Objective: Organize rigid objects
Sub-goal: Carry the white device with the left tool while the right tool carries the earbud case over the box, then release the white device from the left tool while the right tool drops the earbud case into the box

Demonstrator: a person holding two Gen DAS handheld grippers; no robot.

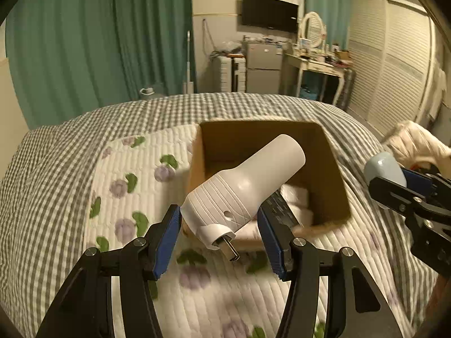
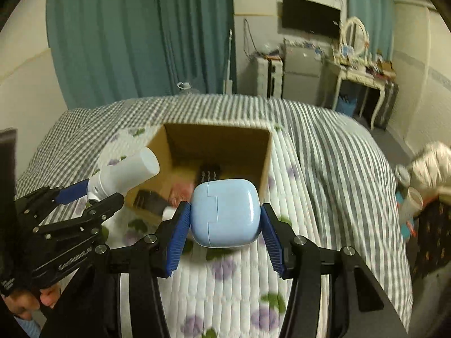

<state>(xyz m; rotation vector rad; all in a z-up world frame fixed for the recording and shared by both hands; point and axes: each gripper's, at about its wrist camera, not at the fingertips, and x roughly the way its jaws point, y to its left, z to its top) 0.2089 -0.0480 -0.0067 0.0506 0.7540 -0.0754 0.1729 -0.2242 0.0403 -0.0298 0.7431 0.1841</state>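
Left gripper (image 1: 220, 233) and right gripper (image 2: 224, 233): black angular linkages, silver round screws, ribbed blue pads (image 2: 177, 238). White lettering on the left's side. Bare skin of the person's hand (image 2: 33, 302).

Both cameras ride close above the near part of the bed (image 1: 56, 146), each looking forward along its own tool toward the bed's far edge and the curtained wall beyond. The left wrist view sits to the left, its tool (image 1: 219, 222) low in the picture, with the right tool (image 1: 394, 186) entering at its right edge. The right wrist view sits to the right, its tool (image 2: 225, 225) low in the picture, with the left tool (image 2: 93, 194) at its left edge. Both views share the open cardboard box (image 1: 332, 169) at the middle of the bed, the quilt (image 1: 132, 197) and the far furniture.
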